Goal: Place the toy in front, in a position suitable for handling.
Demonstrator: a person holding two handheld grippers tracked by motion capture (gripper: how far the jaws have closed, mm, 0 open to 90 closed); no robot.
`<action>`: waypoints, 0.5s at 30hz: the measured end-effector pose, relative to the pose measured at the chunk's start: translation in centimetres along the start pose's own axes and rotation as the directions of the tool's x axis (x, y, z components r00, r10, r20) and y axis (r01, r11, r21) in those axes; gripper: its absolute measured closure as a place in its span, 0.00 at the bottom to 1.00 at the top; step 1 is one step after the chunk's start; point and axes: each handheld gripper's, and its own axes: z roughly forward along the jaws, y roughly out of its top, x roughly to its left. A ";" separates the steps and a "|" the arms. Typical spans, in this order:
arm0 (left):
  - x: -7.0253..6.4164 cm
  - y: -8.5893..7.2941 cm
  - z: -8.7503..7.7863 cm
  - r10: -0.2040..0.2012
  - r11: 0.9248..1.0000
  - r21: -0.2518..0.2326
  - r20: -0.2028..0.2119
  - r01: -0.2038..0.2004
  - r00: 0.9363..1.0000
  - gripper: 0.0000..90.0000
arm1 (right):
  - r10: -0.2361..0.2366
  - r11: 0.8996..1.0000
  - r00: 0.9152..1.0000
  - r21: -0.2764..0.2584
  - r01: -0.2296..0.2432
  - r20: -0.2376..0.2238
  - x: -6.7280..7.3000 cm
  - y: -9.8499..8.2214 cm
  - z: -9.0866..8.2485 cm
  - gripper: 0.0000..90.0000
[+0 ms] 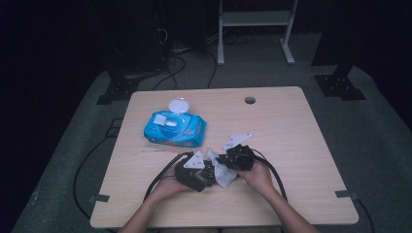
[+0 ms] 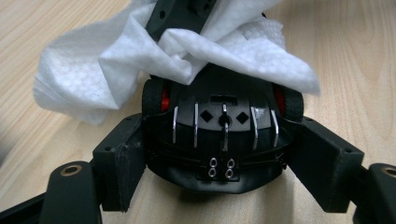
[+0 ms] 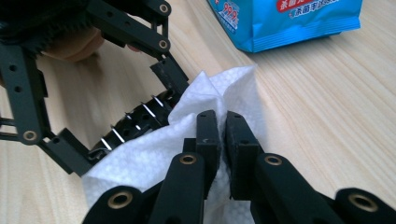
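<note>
Light wood bench [image 1: 291, 145]. Blue wipes pack [image 1: 175, 128] left of centre, white lid flipped open toward the far edge. Near the front edge, middle: left gripper [image 1: 206, 174] and right gripper [image 1: 228, 162] close together, a white wipe [image 1: 224, 175] bunched between them. A hand behind each gripper. Round hole [image 1: 249, 100] near the far edge.

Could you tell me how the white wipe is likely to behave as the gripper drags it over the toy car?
The white wipe looks floppy: it drapes and creases over the black toy car. Probably very light. Pinched in the right gripper, it may bunch rather than slide flat.
</note>
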 end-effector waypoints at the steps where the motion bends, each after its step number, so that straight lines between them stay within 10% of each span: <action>1: 0.0 0.0 0.0 0.000 1.000 0.000 -0.002 0.000 1.000 0.26 | -0.006 1.000 1.000 -0.002 0.006 -0.003 0.2 0.1 0.1 0.94; 8: 0.1 -0.2 0.0 -0.016 1.000 0.003 0.007 0.016 1.000 0.26 | -0.021 0.999 0.998 -0.037 0.018 -0.061 1.3 1.4 1.5 0.94; 15: 0.1 -0.1 0.0 -0.004 1.000 -0.009 0.001 0.004 1.000 0.26 | -0.019 1.000 0.999 0.012 0.019 0.026 -0.2 0.0 0.0 0.94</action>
